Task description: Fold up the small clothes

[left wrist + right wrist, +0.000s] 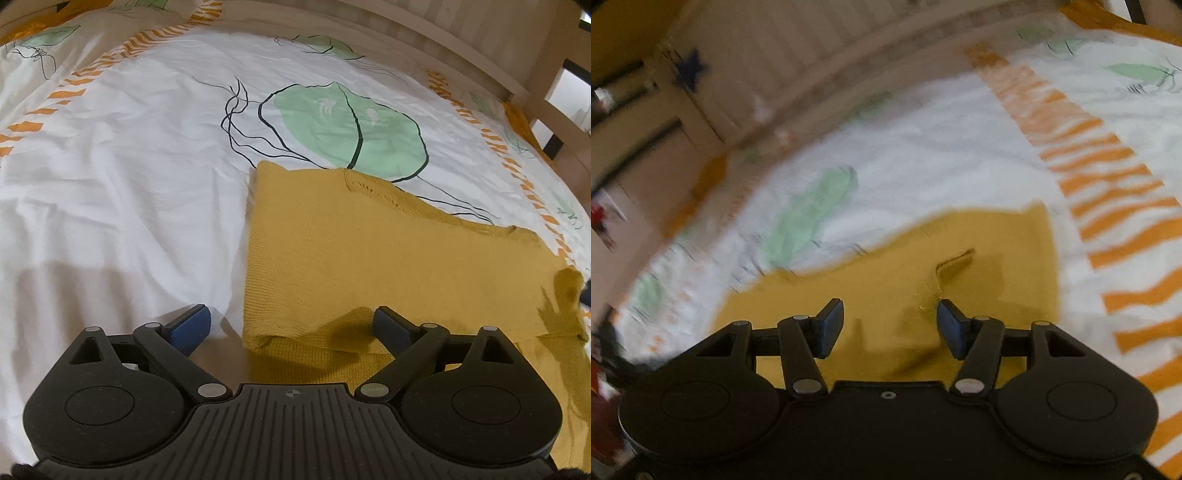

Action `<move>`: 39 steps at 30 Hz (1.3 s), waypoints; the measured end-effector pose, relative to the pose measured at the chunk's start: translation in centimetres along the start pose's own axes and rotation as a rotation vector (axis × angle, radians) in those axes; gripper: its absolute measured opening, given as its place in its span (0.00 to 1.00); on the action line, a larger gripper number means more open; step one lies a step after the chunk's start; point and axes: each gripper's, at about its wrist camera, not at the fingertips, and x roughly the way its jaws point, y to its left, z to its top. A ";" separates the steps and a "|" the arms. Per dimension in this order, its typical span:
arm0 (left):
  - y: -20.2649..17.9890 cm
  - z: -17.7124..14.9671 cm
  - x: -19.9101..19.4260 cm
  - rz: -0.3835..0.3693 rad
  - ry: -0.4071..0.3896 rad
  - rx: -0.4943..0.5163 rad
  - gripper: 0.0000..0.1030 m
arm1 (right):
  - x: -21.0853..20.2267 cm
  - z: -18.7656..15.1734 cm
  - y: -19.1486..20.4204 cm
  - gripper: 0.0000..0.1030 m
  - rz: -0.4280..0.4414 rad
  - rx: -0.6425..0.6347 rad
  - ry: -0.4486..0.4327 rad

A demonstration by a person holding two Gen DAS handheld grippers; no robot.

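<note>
Mustard knit garment (pixel 369 258) lies partly folded on the white bedsheet (pixel 129 184), which is printed with green leaves and orange dashes. In the left wrist view it sits right of centre, its left edge a straight doubled fold, its top edge stepping down toward the right. A loose yellow flap bunches at the far right edge of that view.

Left gripper (pixel 291 325): jaws wide apart, nothing between the pads. Left blue pad (pixel 192 325) hangs over bare sheet just left of the garment's folded edge; the right finger is over the yellow knit, near its lower fold. Whether that finger touches the fabric cannot be told.

Right gripper (pixel 890 325): jaws apart, gap clear, no cloth pinched. Both blue fingertips (pixel 831 325) sit over the garment (pixel 960 258), which fills the ground directly ahead of and below them. A small ridge or wrinkle rises in the knit just beyond the right fingertip. The right wrist view is motion-blurred, so contact is unclear. A wooden bed frame (pixel 461 48) runs along the far side of the sheet.
</note>
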 end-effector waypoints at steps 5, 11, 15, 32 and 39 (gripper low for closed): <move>-0.1 0.0 0.0 0.001 0.001 0.000 0.93 | -1.7 1.1 0.0 0.67 0.079 0.102 -0.110; -0.1 -0.1 0.0 -0.002 -0.001 0.006 0.94 | -0.8 0.6 0.3 0.69 -0.023 0.031 -0.051; -0.2 -0.2 0.1 0.003 -0.006 0.019 0.94 | 0.5 -0.6 0.2 0.73 -0.086 -0.008 0.015; -1.6 -1.5 0.0 0.024 -0.017 0.071 0.98 | -5.4 -2.7 3.2 0.90 -0.134 -0.046 0.037; -1.8 -4.0 -4.4 -0.007 -0.015 0.020 0.81 | -10.3 -5.3 3.4 0.92 -0.129 -0.016 0.021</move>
